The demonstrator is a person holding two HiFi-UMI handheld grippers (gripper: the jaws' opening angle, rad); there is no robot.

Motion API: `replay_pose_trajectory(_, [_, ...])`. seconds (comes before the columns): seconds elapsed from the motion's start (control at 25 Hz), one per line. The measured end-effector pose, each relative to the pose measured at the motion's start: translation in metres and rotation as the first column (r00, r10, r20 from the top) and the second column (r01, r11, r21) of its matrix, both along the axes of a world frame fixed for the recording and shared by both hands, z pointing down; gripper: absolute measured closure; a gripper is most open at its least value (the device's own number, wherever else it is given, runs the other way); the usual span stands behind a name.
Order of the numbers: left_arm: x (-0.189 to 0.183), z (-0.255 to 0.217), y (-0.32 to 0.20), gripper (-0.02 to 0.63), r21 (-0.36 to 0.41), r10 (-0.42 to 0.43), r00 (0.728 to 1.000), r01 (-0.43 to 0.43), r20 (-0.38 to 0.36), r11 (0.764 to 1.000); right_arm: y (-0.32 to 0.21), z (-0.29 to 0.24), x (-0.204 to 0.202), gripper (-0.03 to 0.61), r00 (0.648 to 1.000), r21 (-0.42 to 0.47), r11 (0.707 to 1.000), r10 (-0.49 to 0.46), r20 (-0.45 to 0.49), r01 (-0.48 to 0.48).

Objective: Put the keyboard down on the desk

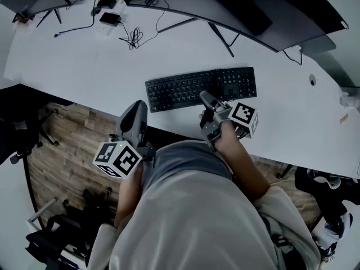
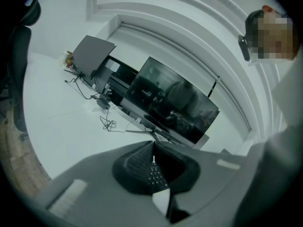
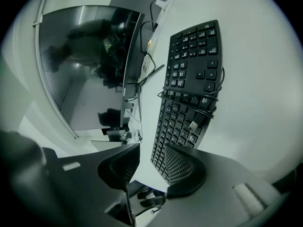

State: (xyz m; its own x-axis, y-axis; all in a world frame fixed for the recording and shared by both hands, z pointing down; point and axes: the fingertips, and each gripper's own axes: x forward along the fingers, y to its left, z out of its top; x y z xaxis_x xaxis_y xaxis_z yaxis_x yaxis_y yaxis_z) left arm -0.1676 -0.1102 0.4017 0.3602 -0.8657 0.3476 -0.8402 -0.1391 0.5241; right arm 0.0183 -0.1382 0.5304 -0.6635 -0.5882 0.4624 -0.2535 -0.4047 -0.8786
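White desk (image 1: 84, 61) fills the upper half of the head view, curving from 9 o'clock round to 3 o'clock, with wooden floor (image 1: 67, 134) under its near edge at 8 o'clock. A wide curved monitor (image 1: 242, 10) stands along the back at 12 to 1 o'clock, and loose cables (image 1: 134, 37) with a power adapter (image 1: 109, 19) lie at 11 o'clock.

The keyboard (image 1: 191, 89) lies flat on the desk, keys up, at the centre of the view, close to the near edge and well in front of the monitor. In the right gripper view a thin cord (image 3: 208, 98) with a plug on its end is looped across the keyboard's middle.

The right gripper (image 1: 205, 106) reaches in at 6 o'clock of the keyboard, its tip over the keyboard's near edge. Its jaws stand apart; only bare desk and the desk's edge show in the gap, and the keyboard runs away toward 1 o'clock past the right-hand finger (image 3: 182, 167). Whether that finger touches the keyboard cannot be told.

The left gripper (image 1: 138, 107) hangs at 7 o'clock of the keyboard, at the desk's edge and well apart from the keyboard. Its fingertips meet with nothing gripped between them, and a few keys show through the narrow wedge beneath the tips.
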Motion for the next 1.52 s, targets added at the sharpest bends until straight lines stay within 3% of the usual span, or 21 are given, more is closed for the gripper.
replay_pose_trajectory(0.16, [-0.006,0.0,0.002,0.614,-0.002,-0.018,1.0,0.018,0.008,1.0,-0.002,-0.003,0.006,0.426,0.998,0.035,0.999,-0.035,-0.057,0.037])
replay_pose_trajectory(0.36, [-0.01,0.003,0.001,0.614,-0.002,-0.027,1.0,0.027,0.014,1.0,-0.009,-0.012,0.009,0.426,0.972,0.128,0.979,-0.133,-0.194,0.159])
replay_pose_trajectory(0.64, [-0.003,0.004,0.0,0.614,-0.008,0.009,1.0,-0.009,0.029,1.0,-0.016,-0.036,0.011,0.437,0.906,0.272,0.904,-0.224,-0.359,0.331])
replay_pose_trajectory(0.88, [0.002,-0.006,-0.001,0.614,0.035,0.04,0.998,-0.042,0.057,0.999,-0.023,-0.072,0.004,0.52,0.883,0.381,0.833,-0.241,-0.403,0.401])
replay_pose_trajectory(1.0, [0.01,-0.006,-0.002,0.614,0.047,0.055,0.996,-0.058,0.065,0.997,-0.026,-0.089,0.004,0.524,0.85,0.425,0.78,-0.247,-0.465,0.459])
replay_pose_trajectory(1.2, [0.009,-0.007,-0.001,0.614,0.034,0.058,0.995,-0.061,0.084,0.998,-0.026,-0.11,-0.004,0.552,0.758,0.464,0.657,-0.264,-0.597,0.594])
replay_pose_trajectory(1.32, [0.008,-0.005,-0.002,0.614,0.024,0.046,0.995,-0.048,0.092,0.999,-0.029,-0.119,-0.004,0.573,0.685,0.46,0.582,-0.246,-0.686,0.671])
replay_pose_trajectory(1.52, [0.013,-0.01,-0.001,0.614,0.05,0.047,0.991,-0.054,0.126,0.997,-0.03,-0.129,0.002,0.574,0.573,0.423,0.508,-0.181,-0.799,0.75])
